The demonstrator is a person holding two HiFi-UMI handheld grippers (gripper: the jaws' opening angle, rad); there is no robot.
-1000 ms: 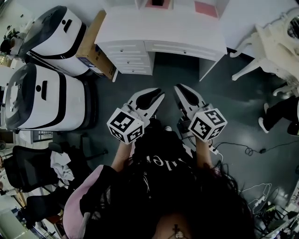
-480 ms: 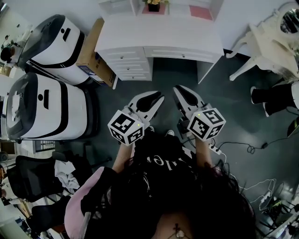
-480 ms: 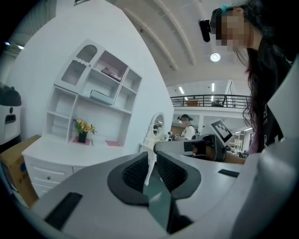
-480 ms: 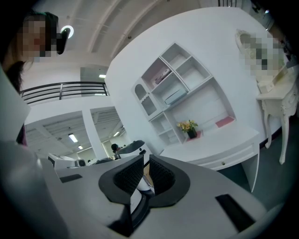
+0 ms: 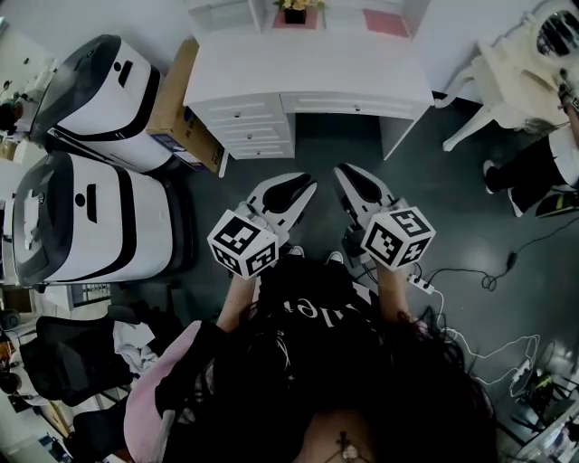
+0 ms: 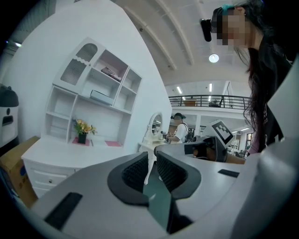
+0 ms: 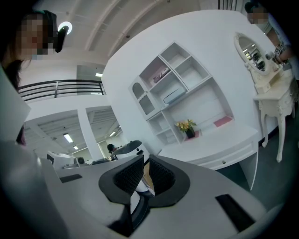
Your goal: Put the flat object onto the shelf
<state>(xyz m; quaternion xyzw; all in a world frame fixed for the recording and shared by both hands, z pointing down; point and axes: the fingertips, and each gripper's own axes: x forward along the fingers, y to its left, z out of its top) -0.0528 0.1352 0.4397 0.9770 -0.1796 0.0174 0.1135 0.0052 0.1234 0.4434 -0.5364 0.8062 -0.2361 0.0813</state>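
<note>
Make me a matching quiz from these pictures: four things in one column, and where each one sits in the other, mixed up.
Things:
1. flowers
2. cardboard box
3. white chair
4. power strip

Places:
A. on the floor, lower right in the head view
B. between the desk and a white machine
C. on the desk top, below the shelves
D. right of the desk in the head view

Pairs: 1-C, 2-B, 3-D, 4-A

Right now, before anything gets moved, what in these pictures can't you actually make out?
- Head view: the shelf unit is cut off by the top edge.
- Left gripper view: the item in an upper compartment is too small to identify.
- Head view: a person is cut off by the right edge.
</note>
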